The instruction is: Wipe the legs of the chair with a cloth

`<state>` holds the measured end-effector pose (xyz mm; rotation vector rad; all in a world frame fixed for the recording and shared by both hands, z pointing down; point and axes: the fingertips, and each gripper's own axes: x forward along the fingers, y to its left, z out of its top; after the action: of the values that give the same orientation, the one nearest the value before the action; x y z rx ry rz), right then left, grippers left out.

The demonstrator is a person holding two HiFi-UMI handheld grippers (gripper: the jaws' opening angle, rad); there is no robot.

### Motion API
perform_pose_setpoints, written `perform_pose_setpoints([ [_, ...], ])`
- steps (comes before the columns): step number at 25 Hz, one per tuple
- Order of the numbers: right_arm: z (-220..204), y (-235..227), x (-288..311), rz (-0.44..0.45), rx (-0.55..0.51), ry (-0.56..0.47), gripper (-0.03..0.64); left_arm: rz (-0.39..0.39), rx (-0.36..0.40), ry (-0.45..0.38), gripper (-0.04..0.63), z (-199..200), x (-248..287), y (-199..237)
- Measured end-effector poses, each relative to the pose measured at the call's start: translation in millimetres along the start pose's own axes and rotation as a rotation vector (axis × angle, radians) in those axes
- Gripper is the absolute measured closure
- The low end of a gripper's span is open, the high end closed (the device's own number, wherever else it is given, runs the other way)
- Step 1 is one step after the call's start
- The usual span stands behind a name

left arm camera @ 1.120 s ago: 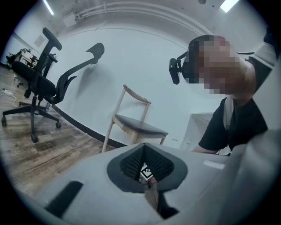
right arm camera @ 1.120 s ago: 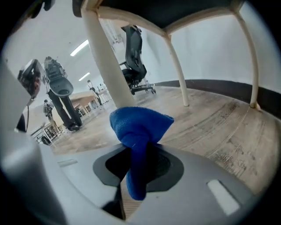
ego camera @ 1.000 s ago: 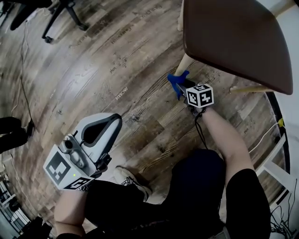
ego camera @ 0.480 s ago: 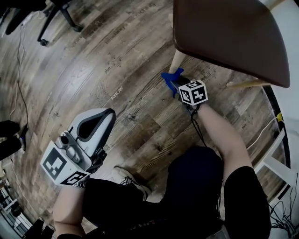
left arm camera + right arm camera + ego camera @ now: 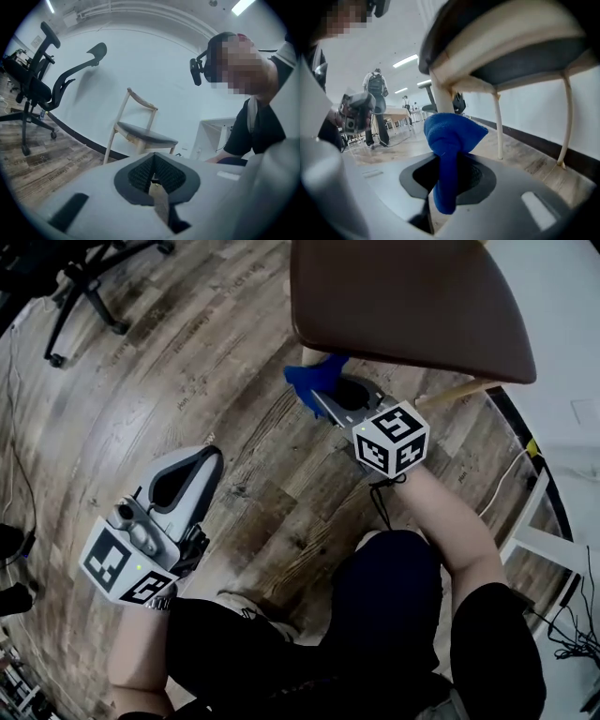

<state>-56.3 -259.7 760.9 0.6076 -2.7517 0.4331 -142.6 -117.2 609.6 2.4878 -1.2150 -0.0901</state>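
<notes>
The chair's brown seat (image 5: 412, 296) fills the top right of the head view, with one pale wooden leg (image 5: 459, 390) showing under its edge. My right gripper (image 5: 323, 401) is shut on a blue cloth (image 5: 314, 381), which sits at the seat's near-left corner. In the right gripper view the bunched blue cloth (image 5: 450, 136) presses against the pale front leg (image 5: 440, 96) just below the seat underside (image 5: 511, 61). My left gripper (image 5: 202, 460) hangs low at the left, shut and empty, far from the chair.
A black office chair (image 5: 84, 287) on wheels stands at the far left on the wood floor. Cables (image 5: 511, 484) and a white frame (image 5: 544, 540) lie to the right. The left gripper view shows another wooden chair (image 5: 140, 133) by the wall.
My right gripper has carried the blue cloth up the front leg, from low on the leg to just under the seat. The left gripper has barely moved.
</notes>
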Motion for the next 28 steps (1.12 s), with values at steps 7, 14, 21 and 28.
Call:
perform_pose_setpoints([
  [7, 73.6, 33.2, -53.2, 0.021, -0.080, -0.073, 0.529, -0.067, 0.017, -0.004, 0.591, 4.1, 12.6, -10.5],
  [14, 95.0, 35.2, -52.6, 0.029, -0.003, -0.082, 0.529, -0.023, 0.012, 0.009, 0.591, -0.6, 10.4, -1.8],
  [21, 82.0, -35.2, -138.6, -0.185, 0.081, -0.083, 0.529, -0.061, 0.032, 0.020, 0.591, -2.2, 28.3, -13.8],
  [28, 70.8, -112.6, -235.1, -0.440, 0.135, -0.074, 0.529, -0.071, 0.039, 0.024, 0.591, -5.3, 34.4, -17.8],
])
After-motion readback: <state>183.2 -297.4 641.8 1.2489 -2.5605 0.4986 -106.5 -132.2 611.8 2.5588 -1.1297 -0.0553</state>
